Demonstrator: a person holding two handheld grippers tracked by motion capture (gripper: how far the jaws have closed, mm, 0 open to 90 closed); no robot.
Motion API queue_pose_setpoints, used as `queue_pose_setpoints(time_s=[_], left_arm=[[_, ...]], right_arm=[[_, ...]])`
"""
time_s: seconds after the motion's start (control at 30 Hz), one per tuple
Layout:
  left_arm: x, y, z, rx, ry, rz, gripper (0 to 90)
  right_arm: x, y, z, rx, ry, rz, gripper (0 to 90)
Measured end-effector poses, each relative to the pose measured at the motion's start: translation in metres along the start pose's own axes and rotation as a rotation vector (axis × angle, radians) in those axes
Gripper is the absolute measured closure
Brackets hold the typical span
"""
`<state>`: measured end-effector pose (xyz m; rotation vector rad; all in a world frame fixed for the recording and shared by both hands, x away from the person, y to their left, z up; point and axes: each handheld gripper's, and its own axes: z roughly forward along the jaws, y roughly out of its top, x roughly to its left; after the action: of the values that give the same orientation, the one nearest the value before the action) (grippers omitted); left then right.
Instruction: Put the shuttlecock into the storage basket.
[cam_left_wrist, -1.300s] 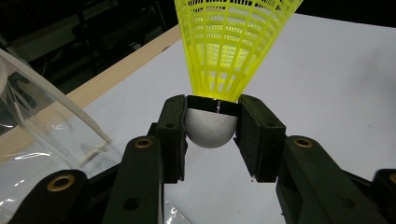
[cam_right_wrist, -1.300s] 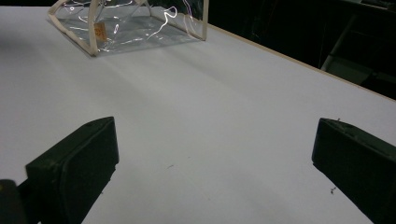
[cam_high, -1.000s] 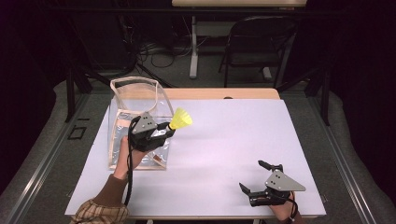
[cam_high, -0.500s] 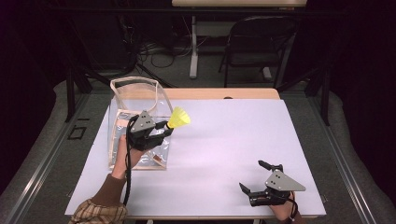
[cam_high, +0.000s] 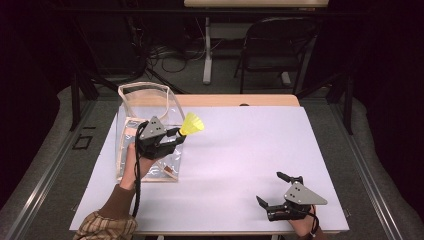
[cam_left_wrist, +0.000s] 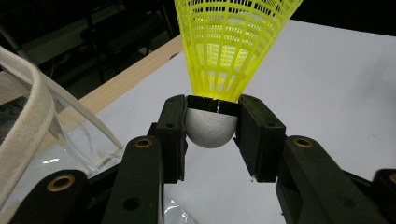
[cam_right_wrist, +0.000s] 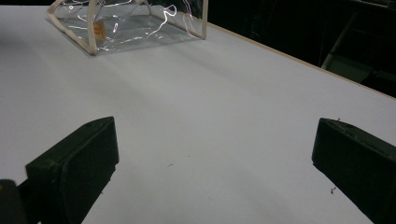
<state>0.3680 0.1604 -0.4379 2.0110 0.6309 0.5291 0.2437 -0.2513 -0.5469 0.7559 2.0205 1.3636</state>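
Left gripper (cam_high: 176, 136): black two-jaw tool, raised above the table beside the bag's right side; its jaws are clamped on the white rounded cork of the shuttlecock, one pad on each side.
Shuttlecock (cam_high: 192, 123): yellow plastic mesh skirt with a white cork base (cam_left_wrist: 210, 127); held off the table, skirt flaring away from the jaws, just right of the bag's upper right edge in the high view.
Bag (cam_high: 145, 107): clear plastic tote with cream fabric trim and handle, standing upright on the left part of the table with its mouth open; the left gripper view shows its cream rim (cam_left_wrist: 28, 116) just to the left of the jaws.
Right gripper (cam_high: 280, 192): black tool with a grey three-cornered plate, low at the near right corner of the table, well apart from bag and shuttlecock; jaws spread wide with bare table between them.
Table (cam_high: 260, 145): flat white top with a wooden strip along the far edge.
Left hand (cam_high: 135, 162): grips the left tool, brown cuff and plaid sleeve behind it.
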Motion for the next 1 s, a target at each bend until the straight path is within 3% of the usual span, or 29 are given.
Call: queue_pose_setpoints(time_s=[1.0], left_arm=[[0.01, 0.028, -0.013, -0.033, 0.03, 0.026, 63.7]], right_arm=[[0.0, 0.0, 0.0, 0.004, 0.001, -0.003, 0.0]])
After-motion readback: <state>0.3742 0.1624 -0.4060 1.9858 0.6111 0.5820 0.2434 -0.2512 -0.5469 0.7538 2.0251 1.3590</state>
